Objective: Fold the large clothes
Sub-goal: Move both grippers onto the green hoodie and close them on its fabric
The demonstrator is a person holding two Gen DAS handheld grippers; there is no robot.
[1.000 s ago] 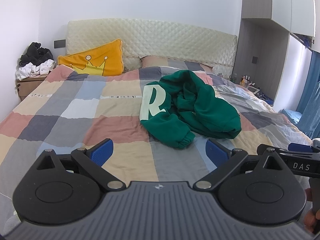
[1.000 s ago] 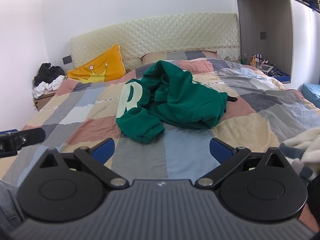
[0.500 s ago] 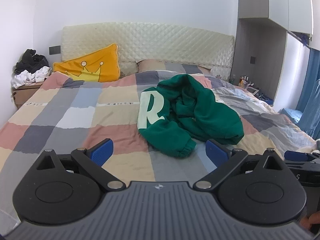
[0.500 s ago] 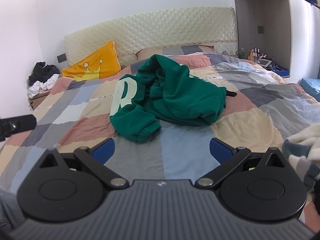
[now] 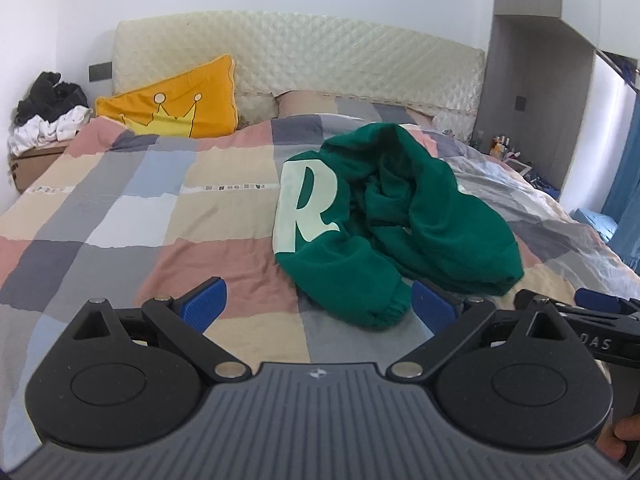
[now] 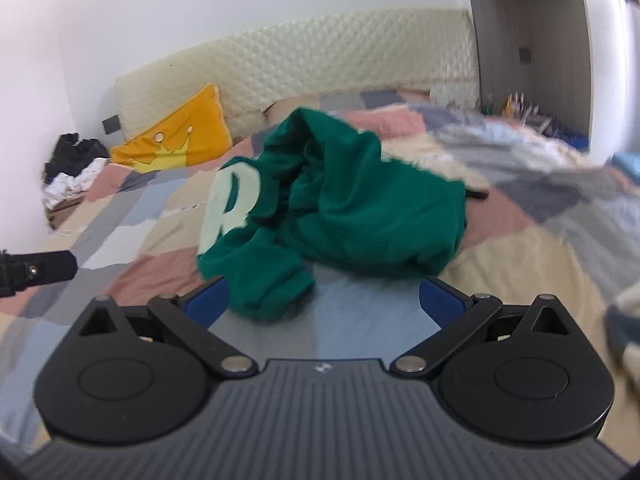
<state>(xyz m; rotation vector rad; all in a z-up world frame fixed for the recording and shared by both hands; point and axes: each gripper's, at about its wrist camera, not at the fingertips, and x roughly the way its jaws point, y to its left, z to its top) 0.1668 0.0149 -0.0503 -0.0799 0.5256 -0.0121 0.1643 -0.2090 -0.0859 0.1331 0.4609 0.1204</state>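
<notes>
A crumpled green sweatshirt (image 5: 396,224) with a pale letter R lies in a heap on the patchwork bedspread (image 5: 140,216). Its cuffed sleeve end (image 5: 380,308) points toward me. My left gripper (image 5: 318,306) is open just short of that cuff, nothing between its blue pads. In the right wrist view the same sweatshirt (image 6: 352,208) fills the middle, and my right gripper (image 6: 324,300) is open with the sleeve cuff (image 6: 272,300) lying near its left pad. The right gripper's tip (image 5: 596,300) shows at the right edge of the left view.
A yellow crown pillow (image 5: 176,104) leans on the quilted headboard (image 5: 320,60). A pile of black and white clothes (image 5: 48,112) sits on a box at the left. A striped blanket (image 6: 624,320) lies at the right, with a grey wardrobe (image 5: 524,80) beyond.
Both grippers have moved forward toward the sweatshirt, which now looks larger and closer. Both stay open. The right view is blurred from motion.
</notes>
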